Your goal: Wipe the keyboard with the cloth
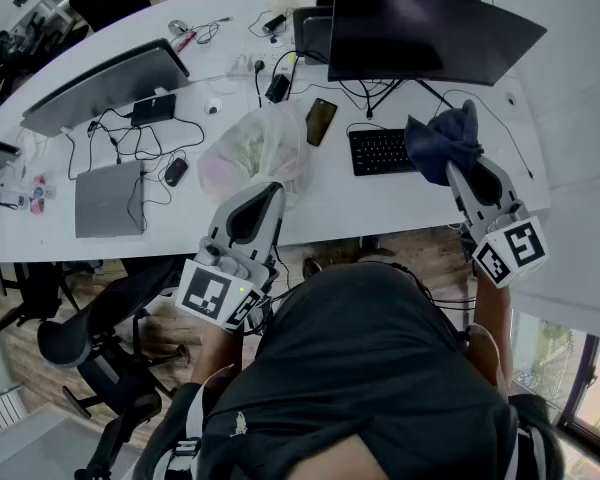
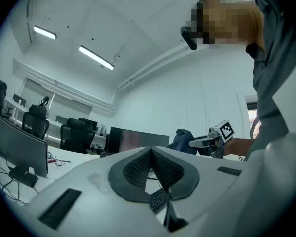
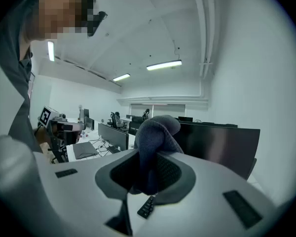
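Observation:
A small black keyboard lies on the white desk below the dark monitor. My right gripper is shut on a dark blue cloth, held up over the keyboard's right end; the cloth bulges out between its pads. My left gripper hovers near the desk's front edge, left of the keyboard, by a clear plastic bag. Its pads meet at the tips with nothing between them, and a slice of the keyboard shows below them.
A phone lies left of the keyboard. Further left are a closed grey laptop, a mouse, cables and a second monitor. An office chair stands at the desk's near side.

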### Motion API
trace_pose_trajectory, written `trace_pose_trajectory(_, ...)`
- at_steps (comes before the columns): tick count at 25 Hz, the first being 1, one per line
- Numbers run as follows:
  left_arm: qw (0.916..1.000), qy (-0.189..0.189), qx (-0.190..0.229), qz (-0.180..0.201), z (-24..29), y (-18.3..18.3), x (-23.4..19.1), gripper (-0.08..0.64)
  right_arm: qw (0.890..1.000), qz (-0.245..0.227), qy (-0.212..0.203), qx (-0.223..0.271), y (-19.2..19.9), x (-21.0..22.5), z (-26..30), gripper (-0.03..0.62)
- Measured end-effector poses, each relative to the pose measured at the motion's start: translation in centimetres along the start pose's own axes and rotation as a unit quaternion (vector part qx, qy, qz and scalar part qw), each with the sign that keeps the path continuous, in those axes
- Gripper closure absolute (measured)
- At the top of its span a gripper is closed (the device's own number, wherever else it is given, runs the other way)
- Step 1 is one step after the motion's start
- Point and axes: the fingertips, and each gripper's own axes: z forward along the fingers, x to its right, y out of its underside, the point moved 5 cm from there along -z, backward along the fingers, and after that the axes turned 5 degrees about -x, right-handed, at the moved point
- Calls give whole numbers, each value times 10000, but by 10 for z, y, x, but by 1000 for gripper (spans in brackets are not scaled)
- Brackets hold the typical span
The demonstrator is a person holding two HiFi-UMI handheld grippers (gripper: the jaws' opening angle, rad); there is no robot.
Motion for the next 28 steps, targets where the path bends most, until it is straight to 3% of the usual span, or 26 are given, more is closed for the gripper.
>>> trace_pose_trajectory(7, 9996, -93, -248, -13, 36, 3, 12, 558, 9994, 212, -264, -62, 17, 36, 19, 523)
trace_pose_trajectory(18, 9948, -316, -951, -178, 108, 30, 58, 558, 9905, 975, -962, -130, 66, 114, 60, 522)
trace_pose_trajectory(23, 9887, -738, -1254, -368, 122, 46, 82, 558, 9850, 740, -1479, -495, 99, 135, 92, 521)
trace_pose_trajectory(28, 9831, -1302, -1197, -474, 134, 48, 90, 558, 9764, 441, -1848, -1027, 150, 144, 161, 520)
